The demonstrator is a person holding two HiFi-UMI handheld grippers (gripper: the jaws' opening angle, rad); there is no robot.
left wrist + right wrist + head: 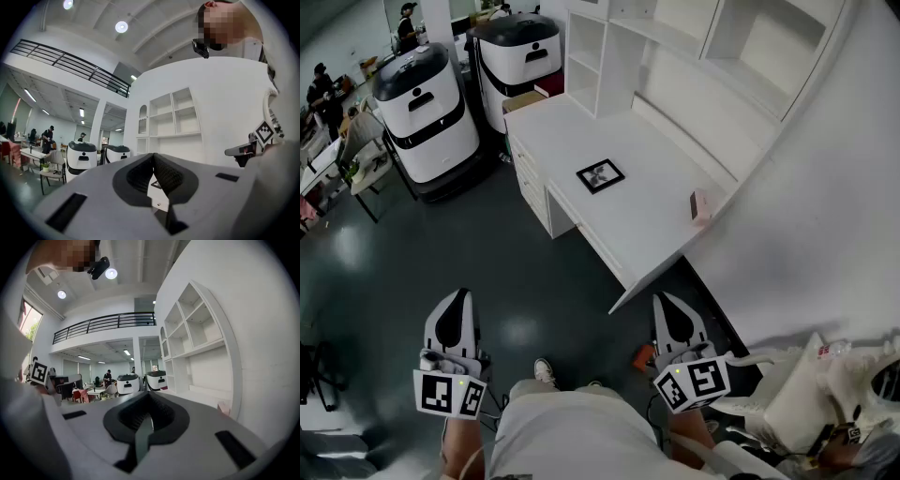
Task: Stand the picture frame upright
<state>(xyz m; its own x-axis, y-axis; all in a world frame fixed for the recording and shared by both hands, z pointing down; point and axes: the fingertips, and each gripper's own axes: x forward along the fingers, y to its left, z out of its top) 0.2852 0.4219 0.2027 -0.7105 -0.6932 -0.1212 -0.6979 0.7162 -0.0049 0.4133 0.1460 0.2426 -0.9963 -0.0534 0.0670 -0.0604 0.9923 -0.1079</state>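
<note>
1. Lying flat and face up just above the picture's middle, the frame rests on the white counter, well apart from both tongs.
2. The left tongs, at lower left, are pressed together on nothing.
3. The right tongs, at lower right of centre, are likewise pressed together and empty.
4. A pink box sits at the counter's right edge.

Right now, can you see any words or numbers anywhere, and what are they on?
No words or numbers can be read.
Left marker cube and right marker cube: black-and-white squares, no letters.
Picture frame: its picture is too small to read.
Pink box: print, if any, too small.
</note>
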